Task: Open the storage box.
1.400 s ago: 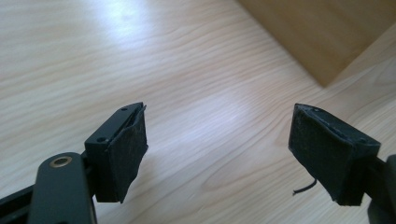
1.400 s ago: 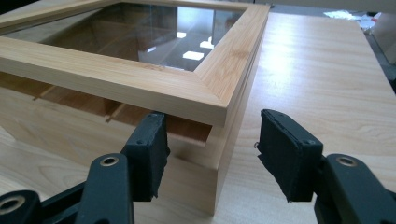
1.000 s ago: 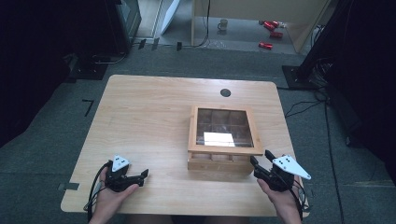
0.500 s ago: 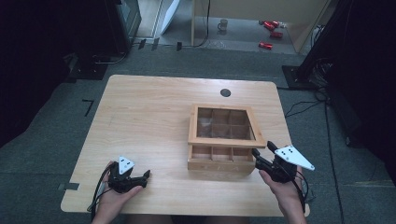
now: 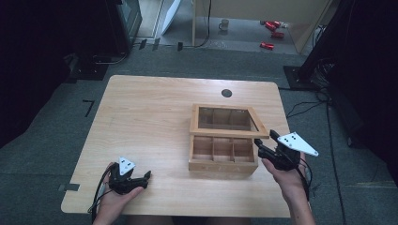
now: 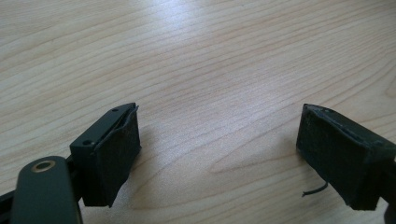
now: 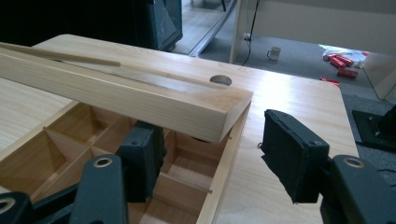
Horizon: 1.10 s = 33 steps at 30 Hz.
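Pale worktop [image 5: 155, 117]; wooden box [image 5: 223, 152], glass lid [image 5: 228, 121] half raised. Right tool [image 5: 265, 146] open at lid corner, left tool [image 5: 141, 178] open, empty. Next, probably: lift lid fully.

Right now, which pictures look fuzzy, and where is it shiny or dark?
High view: the room is dark at both sides, the table evenly lit. Left gripper view: a pale glare on the wood; the left claw looks soft. Right gripper view: the lid is sharp, the floor behind washed out.
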Each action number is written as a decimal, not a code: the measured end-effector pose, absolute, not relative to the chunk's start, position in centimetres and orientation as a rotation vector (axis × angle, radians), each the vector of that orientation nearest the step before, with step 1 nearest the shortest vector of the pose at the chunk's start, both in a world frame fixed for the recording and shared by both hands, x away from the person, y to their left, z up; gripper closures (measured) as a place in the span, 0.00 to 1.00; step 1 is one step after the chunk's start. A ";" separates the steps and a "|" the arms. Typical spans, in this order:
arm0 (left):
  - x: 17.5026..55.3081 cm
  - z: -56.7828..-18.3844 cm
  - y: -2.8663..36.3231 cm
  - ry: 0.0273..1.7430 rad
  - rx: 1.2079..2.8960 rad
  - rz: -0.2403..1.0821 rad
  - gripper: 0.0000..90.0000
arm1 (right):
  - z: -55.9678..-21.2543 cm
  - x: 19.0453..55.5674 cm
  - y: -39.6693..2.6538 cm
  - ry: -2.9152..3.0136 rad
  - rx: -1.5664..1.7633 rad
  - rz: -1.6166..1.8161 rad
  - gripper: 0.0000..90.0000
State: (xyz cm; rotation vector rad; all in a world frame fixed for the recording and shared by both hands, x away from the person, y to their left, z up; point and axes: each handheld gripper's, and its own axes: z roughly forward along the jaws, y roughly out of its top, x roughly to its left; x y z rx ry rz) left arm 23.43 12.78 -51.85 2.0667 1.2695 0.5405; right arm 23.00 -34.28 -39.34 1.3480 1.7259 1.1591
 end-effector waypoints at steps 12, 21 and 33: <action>23.4 -51.9 12.8 1.273 2.059 0.538 0.16 | -38.2 24.9 -34.3 1.710 1.319 1.164 0.44; 23.5 -51.9 12.9 1.264 2.057 0.530 0.16 | -38.0 26.2 -34.4 1.732 1.262 1.181 0.42; 23.6 -51.8 13.1 1.260 2.047 0.509 0.16 | -38.3 27.3 -34.1 1.756 1.228 1.222 0.43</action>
